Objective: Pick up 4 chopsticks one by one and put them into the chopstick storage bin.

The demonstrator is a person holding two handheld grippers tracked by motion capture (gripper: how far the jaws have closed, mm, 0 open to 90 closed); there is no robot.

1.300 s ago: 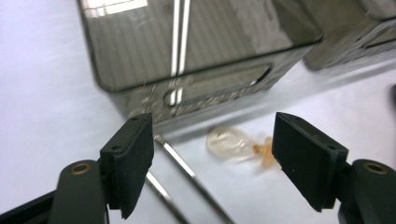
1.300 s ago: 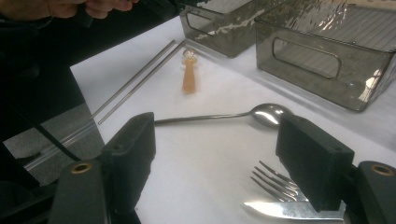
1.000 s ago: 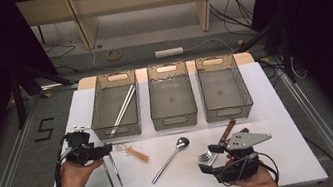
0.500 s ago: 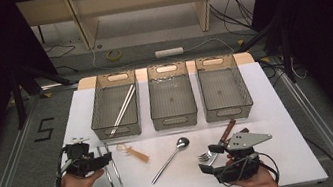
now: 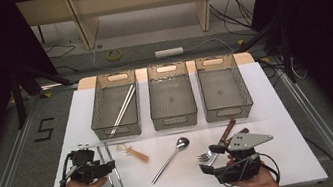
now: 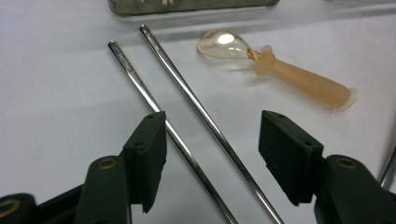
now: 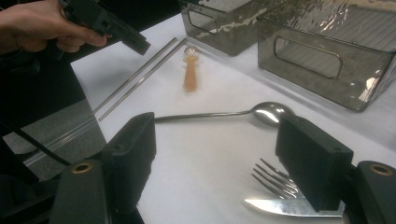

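Two metal chopsticks (image 5: 114, 175) lie side by side at the table's front left. My left gripper (image 5: 110, 166) hangs low over them, its jaws astride the pair (image 6: 197, 105) and just closing in; the pads do not press on them. A small orange spoon (image 6: 280, 70) lies just beyond. My right gripper (image 5: 207, 166) rests open at the front right. A fork (image 7: 275, 179) and a knife blade (image 7: 289, 207) lie under its right jaw. A metal spoon (image 7: 224, 113) lies ahead of it.
Three smoky plastic bins stand in a row at the back: the left bin (image 5: 116, 131) holds white chopsticks (image 5: 124, 108), beside it the middle bin (image 5: 175, 121) and the right bin (image 5: 228, 112). The knife's brown handle (image 5: 227, 129) points toward the right bin.
My left gripper has come toward the table's near edge and sunk over the metal chopsticks, and its jaws have narrowed. The right gripper has stayed put.
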